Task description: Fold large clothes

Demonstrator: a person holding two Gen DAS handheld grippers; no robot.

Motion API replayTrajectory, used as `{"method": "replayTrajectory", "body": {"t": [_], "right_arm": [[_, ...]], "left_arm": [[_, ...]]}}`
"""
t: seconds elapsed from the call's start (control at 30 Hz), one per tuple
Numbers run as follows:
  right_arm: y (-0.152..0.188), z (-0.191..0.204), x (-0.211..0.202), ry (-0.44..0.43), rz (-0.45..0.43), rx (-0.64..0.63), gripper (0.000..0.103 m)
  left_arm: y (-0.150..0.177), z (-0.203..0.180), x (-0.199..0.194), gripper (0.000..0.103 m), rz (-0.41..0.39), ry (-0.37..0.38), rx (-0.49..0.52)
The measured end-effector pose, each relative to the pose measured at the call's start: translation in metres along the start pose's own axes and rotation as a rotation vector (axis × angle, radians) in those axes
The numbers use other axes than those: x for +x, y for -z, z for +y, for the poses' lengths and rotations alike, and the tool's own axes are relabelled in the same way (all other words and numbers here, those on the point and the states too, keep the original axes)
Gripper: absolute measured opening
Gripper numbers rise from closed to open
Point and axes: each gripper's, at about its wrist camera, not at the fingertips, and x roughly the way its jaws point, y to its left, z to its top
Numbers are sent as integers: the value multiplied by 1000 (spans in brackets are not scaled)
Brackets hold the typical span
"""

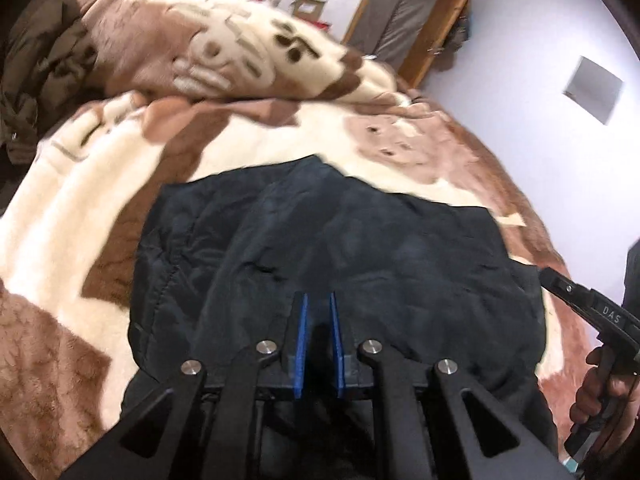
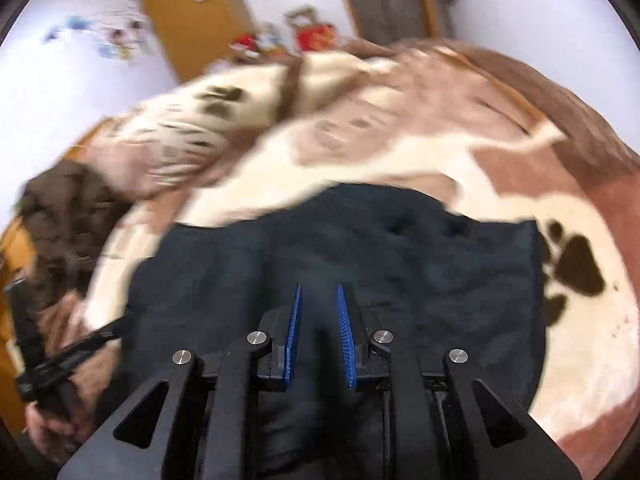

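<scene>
A dark garment lies spread on a brown-and-cream fleece blanket that covers the bed, and both claws hang above its near part, pointing down and forward at it. The left gripper has its blue pads standing a narrow gap apart with nothing clamped between them; dark cloth shows through the gap below. The right gripper stands the same way, a narrow slot between the ribbed pads, nothing pinched. Ahead of the left claw the garment's far edge runs in a shallow peak, and past it the blanket lies flat and bare up to a rumpled bank of blanket. To that claw's left the garment's seamed side edge drops away onto open cream fleece; farther left and beyond sits a heap of brown clothing. Right of the right claw the garment ends in a fairly straight edge just beside a dark paw print on the blanket, with free blanket beyond. Each view catches the other tool at its outer side, held in a hand, just off the garment's side edge.
</scene>
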Motion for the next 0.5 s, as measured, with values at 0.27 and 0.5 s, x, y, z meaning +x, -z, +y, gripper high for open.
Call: {"method": "replayTrajectory", "body": {"t": [0.27, 0.5], "right_arm": [[45, -2, 70, 4, 179, -44, 16], [49, 1, 77, 30, 184, -73, 14]], "left_arm": [[26, 4, 37, 12, 109, -37, 4], [28, -8, 46, 12, 125, -105, 67]]}}
